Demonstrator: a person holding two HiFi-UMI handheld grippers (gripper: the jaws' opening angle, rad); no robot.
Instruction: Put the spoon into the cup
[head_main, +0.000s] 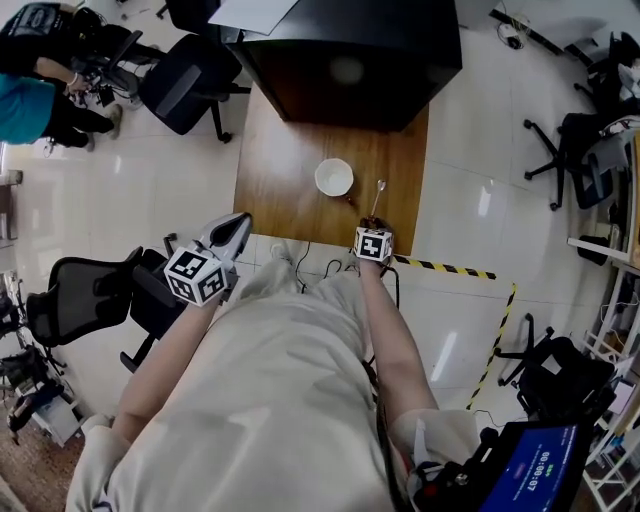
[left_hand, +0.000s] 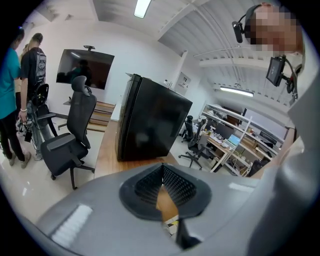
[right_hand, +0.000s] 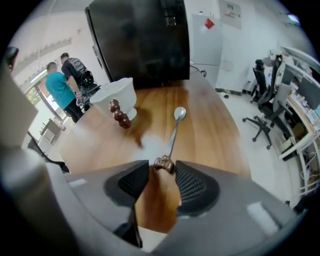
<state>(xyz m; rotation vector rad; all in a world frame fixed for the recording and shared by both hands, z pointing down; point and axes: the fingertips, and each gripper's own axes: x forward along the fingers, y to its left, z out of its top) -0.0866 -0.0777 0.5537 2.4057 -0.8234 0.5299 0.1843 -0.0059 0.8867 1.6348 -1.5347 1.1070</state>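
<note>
A white cup (head_main: 334, 177) with a brown beaded handle (right_hand: 120, 116) stands on the wooden table (head_main: 290, 160). To its right lies a metal spoon (head_main: 377, 197), bowl pointing away from me. In the right gripper view the spoon (right_hand: 174, 131) runs straight ahead. Its brown ornamented handle end lies between the tips of my right gripper (right_hand: 162, 172), whose pads stand apart and do not press on it. My left gripper (head_main: 232, 232) hovers off the table's near left corner. Its tips (left_hand: 162, 172) meet with nothing between them.
A large black box (head_main: 350, 55) fills the far half of the table. Office chairs (head_main: 190, 80) stand at the left and right, and two people (head_main: 40, 90) are at the far left. Yellow-black floor tape (head_main: 450, 268) runs right of the table's front edge.
</note>
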